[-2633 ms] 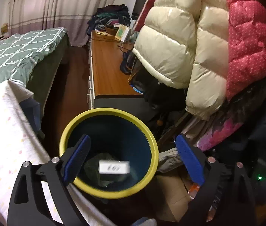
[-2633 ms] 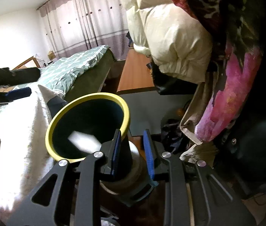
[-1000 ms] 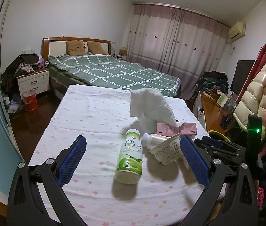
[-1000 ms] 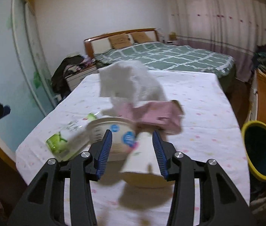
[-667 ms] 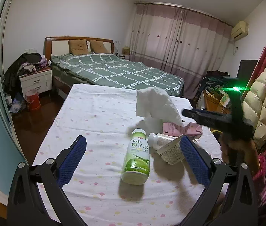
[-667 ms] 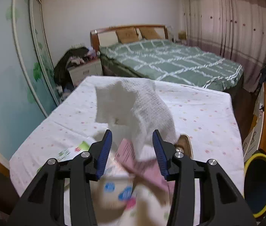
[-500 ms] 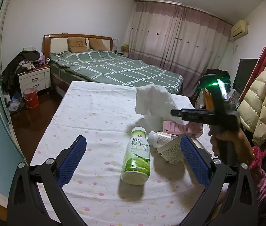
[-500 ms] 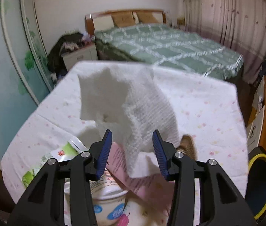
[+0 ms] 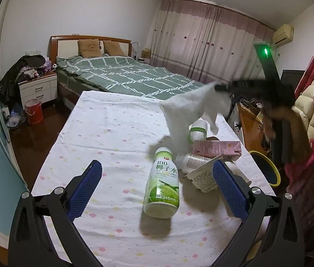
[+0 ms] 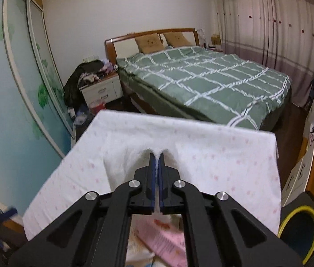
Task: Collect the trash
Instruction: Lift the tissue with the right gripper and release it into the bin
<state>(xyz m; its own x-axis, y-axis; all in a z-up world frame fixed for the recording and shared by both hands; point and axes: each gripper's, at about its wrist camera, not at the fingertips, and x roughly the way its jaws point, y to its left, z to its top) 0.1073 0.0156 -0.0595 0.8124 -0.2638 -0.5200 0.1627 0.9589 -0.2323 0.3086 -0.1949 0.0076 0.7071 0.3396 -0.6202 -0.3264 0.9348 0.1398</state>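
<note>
Right gripper [image 10: 156, 155] pinched the hanging paper towel [image 9: 192, 109], left gripper [image 9: 157, 185] spread empty; thin grip could slip before bin [image 10: 299, 231].

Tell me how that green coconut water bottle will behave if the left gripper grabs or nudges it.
The green coconut water bottle lies on its side on the tablecloth, so a sideways nudge would probably roll it. Its smooth round body may slip unless squeezed across the middle. The left gripper, open, looks wide enough to straddle it. How full or heavy it is cannot be told.
</note>
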